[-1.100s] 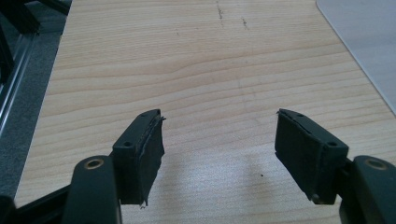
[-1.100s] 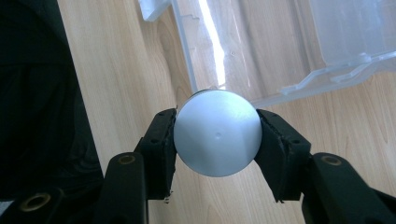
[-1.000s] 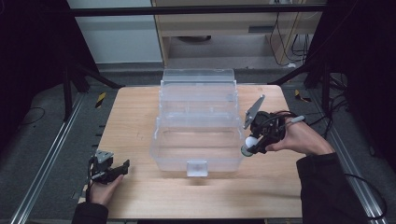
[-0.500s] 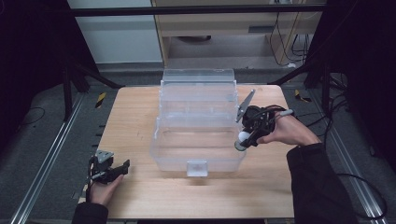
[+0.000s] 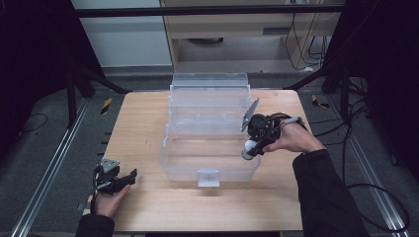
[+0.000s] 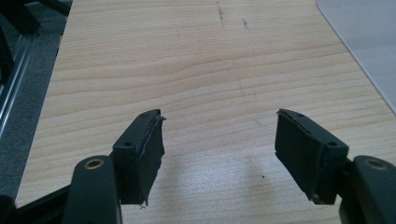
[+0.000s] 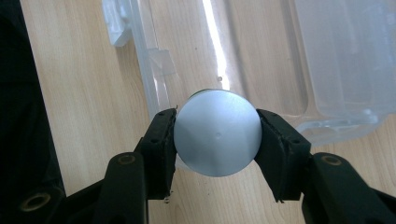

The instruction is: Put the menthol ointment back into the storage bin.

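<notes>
Near edge first: your left gripper (image 5: 114, 180) is resting low at the front left corner of the table (image 5: 143, 118), jaws standing apart with nothing between them, bare wood (image 6: 215, 70) ahead in its own view. It is playing no part in this step. Further in, your right gripper (image 5: 251, 147) is clamping a can (image 7: 217, 133) by its sides, both pads pressing on it, the silver end facing the camera in the right gripper view. In the high view the can (image 5: 248, 149) is hanging at the right front of the clear box (image 5: 210, 148), over or just inside its right wall; which of the two is hard to tell from here. The lid (image 5: 209, 91) is standing open at the far side, so the way in looks free. My reading: you are carrying the can toward the box and are about to place it, so the task is past the pick and short of the release. The next move is calling for bringing the can clear inside the wall, lowering it to the floor of the box, then opening the jaws only once it is resting there. Watch the rim: clear plastic is hard to judge, and a nudge may be shifting the box.
</notes>
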Demonstrator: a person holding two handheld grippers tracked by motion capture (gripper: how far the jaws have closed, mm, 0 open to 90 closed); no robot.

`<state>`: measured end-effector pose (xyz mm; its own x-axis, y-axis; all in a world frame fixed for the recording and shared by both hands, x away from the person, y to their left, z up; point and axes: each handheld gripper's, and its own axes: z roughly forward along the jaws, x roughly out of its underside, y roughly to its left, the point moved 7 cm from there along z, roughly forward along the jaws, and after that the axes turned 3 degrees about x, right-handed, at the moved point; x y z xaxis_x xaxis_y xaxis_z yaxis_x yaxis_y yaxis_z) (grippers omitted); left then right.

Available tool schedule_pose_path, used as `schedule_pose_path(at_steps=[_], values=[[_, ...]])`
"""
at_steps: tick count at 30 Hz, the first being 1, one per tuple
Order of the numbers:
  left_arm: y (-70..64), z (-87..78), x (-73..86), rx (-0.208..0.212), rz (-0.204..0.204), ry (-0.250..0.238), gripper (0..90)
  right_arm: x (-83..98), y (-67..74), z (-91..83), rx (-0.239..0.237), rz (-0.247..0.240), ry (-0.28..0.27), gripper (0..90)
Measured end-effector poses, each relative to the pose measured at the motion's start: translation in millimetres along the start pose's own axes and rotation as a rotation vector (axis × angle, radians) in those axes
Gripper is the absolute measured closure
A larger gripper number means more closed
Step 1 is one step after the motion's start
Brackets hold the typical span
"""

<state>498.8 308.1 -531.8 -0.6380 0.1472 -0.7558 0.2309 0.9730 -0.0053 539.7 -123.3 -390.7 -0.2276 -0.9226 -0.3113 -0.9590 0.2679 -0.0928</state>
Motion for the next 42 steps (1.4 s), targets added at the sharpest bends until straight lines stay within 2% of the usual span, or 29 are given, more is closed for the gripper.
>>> schedule_pose_path(at_steps=[8,23,42], values=[[-0.1,0.1,-0.1,-0.001,0.001,-0.001,32.1,3.2,0.2,18.4,-0.010,-0.005,0.013,50.5],[-0.3,0.4,-0.2,-0.002,0.003,0.001,32.1,14.7,3.0,42.1,-0.028,0.002,0.039,50.4],[0.3,0.2,-0.6,-0.003,0.000,-0.002,32.1,19.7,2.5,56.3,-0.031,0.004,0.073,50.4]])
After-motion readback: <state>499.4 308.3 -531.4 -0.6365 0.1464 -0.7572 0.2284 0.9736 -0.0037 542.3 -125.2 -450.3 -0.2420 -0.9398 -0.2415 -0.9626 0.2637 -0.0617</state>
